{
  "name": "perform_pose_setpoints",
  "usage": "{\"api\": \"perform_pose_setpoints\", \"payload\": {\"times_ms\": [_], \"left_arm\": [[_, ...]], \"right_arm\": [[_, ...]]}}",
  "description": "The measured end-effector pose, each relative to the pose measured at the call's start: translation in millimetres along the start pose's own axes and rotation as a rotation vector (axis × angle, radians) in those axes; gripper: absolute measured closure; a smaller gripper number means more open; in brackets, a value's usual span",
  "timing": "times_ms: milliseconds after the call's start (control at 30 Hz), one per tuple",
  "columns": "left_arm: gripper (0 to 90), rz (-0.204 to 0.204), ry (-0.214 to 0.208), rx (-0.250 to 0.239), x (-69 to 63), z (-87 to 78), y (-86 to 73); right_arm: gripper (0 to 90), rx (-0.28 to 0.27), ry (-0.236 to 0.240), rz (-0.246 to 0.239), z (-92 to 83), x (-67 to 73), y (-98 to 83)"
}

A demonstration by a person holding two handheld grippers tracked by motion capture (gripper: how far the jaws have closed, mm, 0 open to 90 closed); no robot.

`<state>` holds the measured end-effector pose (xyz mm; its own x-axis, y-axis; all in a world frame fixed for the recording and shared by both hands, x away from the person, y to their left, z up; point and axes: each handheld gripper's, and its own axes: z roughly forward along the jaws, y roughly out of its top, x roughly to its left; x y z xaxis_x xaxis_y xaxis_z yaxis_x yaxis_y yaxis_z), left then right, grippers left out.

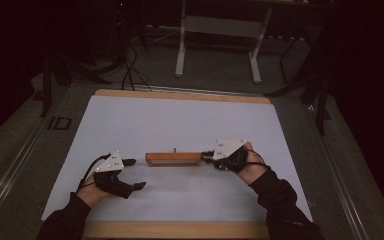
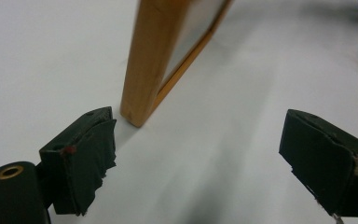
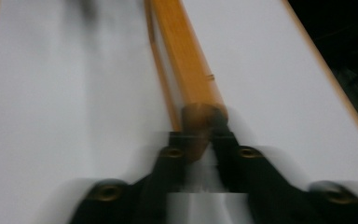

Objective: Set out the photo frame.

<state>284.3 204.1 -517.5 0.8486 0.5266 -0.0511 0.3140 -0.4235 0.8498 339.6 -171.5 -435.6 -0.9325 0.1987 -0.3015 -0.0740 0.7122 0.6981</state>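
Note:
A narrow wooden frame [image 1: 174, 159] with a grey panel lies lengthwise across the middle of the white tabletop. My right gripper [image 1: 207, 156] is at its right end. In the blurred right gripper view the jaws are pinched on that end of the frame [image 3: 186, 65], so my right gripper [image 3: 200, 135] is shut on it. My left gripper [image 1: 135, 173] stands open just left of and nearer than the frame's left end. In the left gripper view the frame's near corner [image 2: 145, 60] rests on the table just beyond the left fingertip [image 2: 93, 140], apart from it. Nothing lies between the wide jaws of my left gripper [image 2: 198, 140].
A white sheet [image 1: 180, 120] covers the table, with a bare wooden strip along the far edge [image 1: 180, 95] and along the near edge [image 1: 175, 230]. Beyond the table are a dark floor, cables and a metal stand [image 1: 217, 45]. Dark sleeves enter from the bottom.

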Motion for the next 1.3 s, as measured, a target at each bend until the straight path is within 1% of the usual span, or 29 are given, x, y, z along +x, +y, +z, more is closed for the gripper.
{"api": "perform_pose_setpoints", "payload": {"times_ms": [33,67,100,133,200,267,300,333,367,433,500,633,700,767,800,833,867,1033,1100,1167,1233,1267,1300], "left_arm": [[10.9,-0.001,-0.001,0.001,0.2,0.1,-0.1],[10.8,-0.001,0.0,0.002,0.3,0.2,-0.2],[10.8,0.0,-0.002,0.001,0.3,0.2,-0.4],[10.8,0.0,-0.004,0.004,0.2,0.2,-0.7],[10.8,0.0,-0.007,0.004,0.0,0.7,-1.5],[10.8,-0.002,-0.013,0.003,-0.1,1.4,-1.9],[10.8,0.0,-0.013,0.002,-0.1,1.5,-1.9],[10.8,-0.002,-0.015,-0.001,-0.1,1.5,-1.7],[10.8,-0.002,-0.015,-0.001,-0.1,1.5,-1.7],[10.8,-0.001,-0.016,-0.001,-0.5,1.6,-1.5],[10.8,-0.002,-0.015,0.001,-0.6,1.8,-1.8],[10.8,-0.004,-0.017,-0.002,-0.1,1.9,-2.0],[10.8,-0.004,-0.018,-0.002,0.0,1.9,-2.0],[10.8,-0.007,-0.018,-0.003,0.1,1.9,-2.3],[10.8,-0.008,-0.018,0.0,0.2,2.2,-2.6],[10.8,-0.007,-0.018,0.003,0.4,2.2,-2.8],[10.7,-0.007,-0.018,0.002,0.5,2.2,-3.0],[10.7,-0.007,-0.019,-0.001,0.3,2.0,-3.2],[10.7,-0.009,-0.023,0.001,0.1,2.3,-3.6],[10.7,-0.01,-0.027,0.003,-0.1,3.0,-3.9],[10.7,-0.008,-0.028,0.006,0.0,3.3,-4.1],[10.7,-0.007,-0.028,0.005,-0.1,3.5,-4.1],[10.7,-0.007,-0.028,0.005,-0.2,3.6,-4.2]], "right_arm": [[89.0,0.001,-0.008,0.017,-0.3,-4.2,-1.4],[83.1,0.02,-0.022,0.025,0.0,-7.8,-2.9],[82.6,0.021,-0.035,0.024,0.2,-10.1,-5.0],[82.4,0.025,-0.032,0.041,0.3,-12.1,-7.1],[77.8,0.018,-0.035,0.054,0.9,-13.8,-11.7],[77.4,0.02,-0.03,0.075,1.8,-14.5,-16.4],[77.0,0.011,-0.019,0.089,2.0,-14.3,-18.8],[77.5,0.007,-0.017,0.101,2.3,-14.5,-20.8],[77.5,0.007,-0.017,0.101,2.3,-14.5,-20.8],[77.3,0.016,-0.01,0.115,4.4,-13.7,-26.4],[77.1,0.013,-0.013,0.128,5.1,-13.4,-29.1],[76.2,0.009,-0.007,0.152,5.9,-13.1,-33.1],[75.9,0.006,-0.013,0.163,5.8,-12.8,-34.3],[73.9,0.004,-0.011,0.175,6.0,-12.8,-35.1],[73.7,0.004,-0.015,0.183,6.1,-12.6,-35.5],[72.8,0.002,-0.005,0.204,6.1,-12.6,-35.8],[70.5,-0.008,0.002,0.214,6.2,-12.8,-36.6],[61.1,-0.02,-0.016,0.241,6.2,-12.1,-40.9],[59.1,-0.031,-0.015,0.259,5.7,-11.5,-43.3],[54.8,-0.037,-0.015,0.276,6.0,-9.9,-46.3],[50.9,-0.042,-0.029,0.289,6.8,-7.4,-49.6],[47.0,-0.048,-0.028,0.296,7.1,-6.4,-51.5],[44.9,-0.054,-0.033,0.308,7.6,-4.9,-53.5]]}}
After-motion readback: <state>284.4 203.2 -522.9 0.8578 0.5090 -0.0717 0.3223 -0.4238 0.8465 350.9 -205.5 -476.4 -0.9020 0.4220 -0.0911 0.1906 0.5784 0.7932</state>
